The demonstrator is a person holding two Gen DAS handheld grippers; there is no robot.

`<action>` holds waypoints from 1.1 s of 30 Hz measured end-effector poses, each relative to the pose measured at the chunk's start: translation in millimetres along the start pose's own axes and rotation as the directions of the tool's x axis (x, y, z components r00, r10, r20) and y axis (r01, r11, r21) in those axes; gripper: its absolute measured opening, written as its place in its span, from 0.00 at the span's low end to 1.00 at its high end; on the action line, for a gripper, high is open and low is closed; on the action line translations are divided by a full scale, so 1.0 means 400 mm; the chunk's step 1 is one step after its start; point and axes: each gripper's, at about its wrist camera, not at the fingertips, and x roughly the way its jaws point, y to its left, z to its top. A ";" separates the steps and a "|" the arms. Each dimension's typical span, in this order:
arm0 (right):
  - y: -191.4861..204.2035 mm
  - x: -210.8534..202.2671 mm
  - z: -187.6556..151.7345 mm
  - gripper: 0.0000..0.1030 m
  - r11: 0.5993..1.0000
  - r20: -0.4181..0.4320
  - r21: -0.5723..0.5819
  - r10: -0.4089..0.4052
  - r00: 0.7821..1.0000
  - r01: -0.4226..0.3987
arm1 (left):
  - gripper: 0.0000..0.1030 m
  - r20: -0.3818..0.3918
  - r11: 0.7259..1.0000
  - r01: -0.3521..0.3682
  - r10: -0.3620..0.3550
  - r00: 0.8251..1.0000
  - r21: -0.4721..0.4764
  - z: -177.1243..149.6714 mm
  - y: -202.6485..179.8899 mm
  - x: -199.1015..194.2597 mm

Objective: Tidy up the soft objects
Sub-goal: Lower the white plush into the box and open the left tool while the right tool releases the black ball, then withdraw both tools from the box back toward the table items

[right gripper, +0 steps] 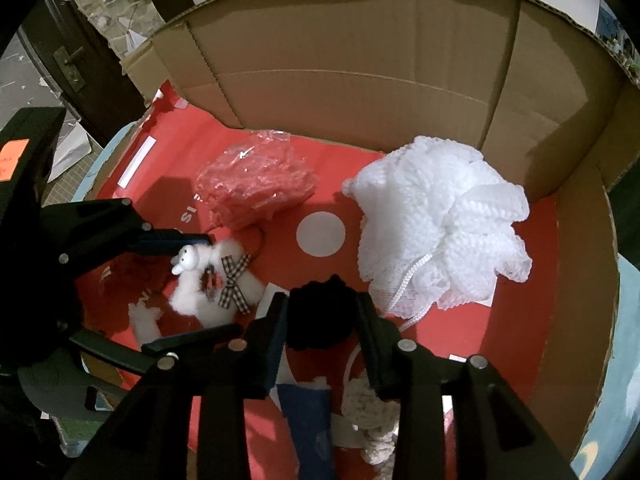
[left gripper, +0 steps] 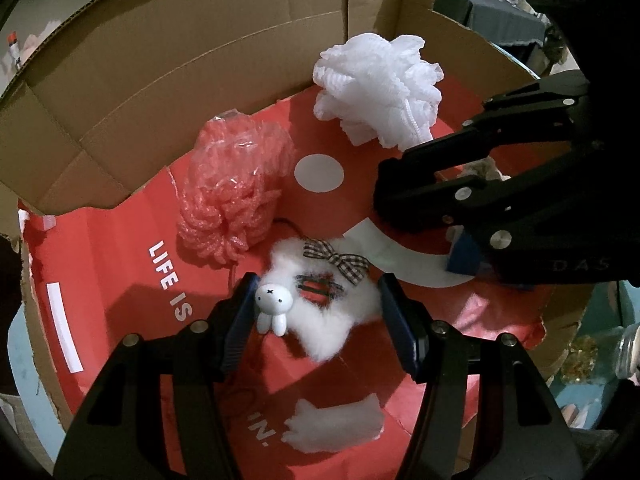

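Note:
A cardboard box lined with a red sheet holds the soft things. My left gripper is open, its fingers on either side of a white fluffy hair tie with a small rabbit figure and a checked bow. In the right wrist view the hair tie lies between the left gripper's fingers. My right gripper is shut on a black fuzzy item above the box floor. A pink mesh sponge and a white mesh sponge lie deeper in the box.
A white fluff piece lies near the box front. A blue object and a cream knitted item lie under the right gripper. Box walls rise at the back and right. A glass jar stands outside.

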 end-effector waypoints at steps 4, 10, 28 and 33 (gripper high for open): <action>0.006 0.003 0.003 0.43 1.000 0.000 -0.001 -0.007 1.000 0.007 | 0.67 0.006 1.000 -0.003 0.003 1.000 0.004 -0.002 0.007 -0.001; 0.014 -0.012 0.000 0.56 1.000 0.014 -0.012 -0.019 1.000 0.019 | 0.68 0.017 1.000 -0.006 0.006 1.000 -0.004 -0.013 0.018 -0.005; 0.114 -0.340 -0.098 0.91 0.996 0.248 -0.015 -0.083 0.965 0.090 | 0.75 0.241 0.996 -0.026 0.046 0.969 -0.085 -0.108 -0.039 -0.328; 0.173 -0.456 -0.180 1.00 0.990 0.351 -0.020 -0.121 0.929 0.137 | 0.87 0.341 0.994 -0.027 0.063 0.938 -0.109 -0.164 -0.083 -0.452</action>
